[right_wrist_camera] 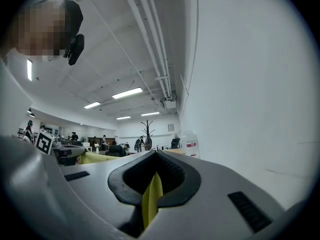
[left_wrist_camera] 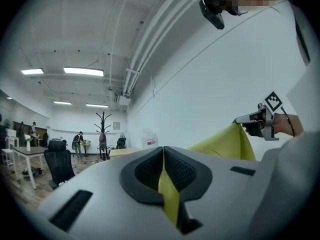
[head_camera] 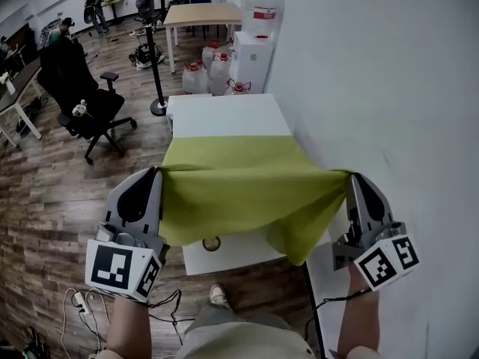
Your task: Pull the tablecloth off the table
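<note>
- The table (head_camera: pixel 228 117) runs away from you, ahead of both tools. Its far end beyond the cloth is bare white, and a bare strip of its near end shows below and between the tools.
- The cloth (head_camera: pixel 239 182) is green. Its near edge is raised off the table and stretched between your two tools, and its far part lies flat on the middle of the table, ahead of them. A loose fold hangs down below and just inside the right tool, over the table's near corner.
- Your left gripper (head_camera: pixel 158 172) has its jaws pressed together on the cloth's near left corner. A thin yellow-green strip runs down between its pads.
- Your right gripper (head_camera: pixel 350 176) is likewise clamped on the near right corner, with a strip of cloth pinched between its pads.
- A small round thing (head_camera: pixel 212 243) sits on the bare near strip, below the raised edge and nearer the left tool. I cannot tell what it is.
- Progress, as I judge it: both corners are gripped and the near edge is lifted, so the pull is under way, perhaps half done. What is left is to draw both tools back toward you together until the far edge slides clear of the table. Keep the hanging fold from catching on the near corner.
</note>
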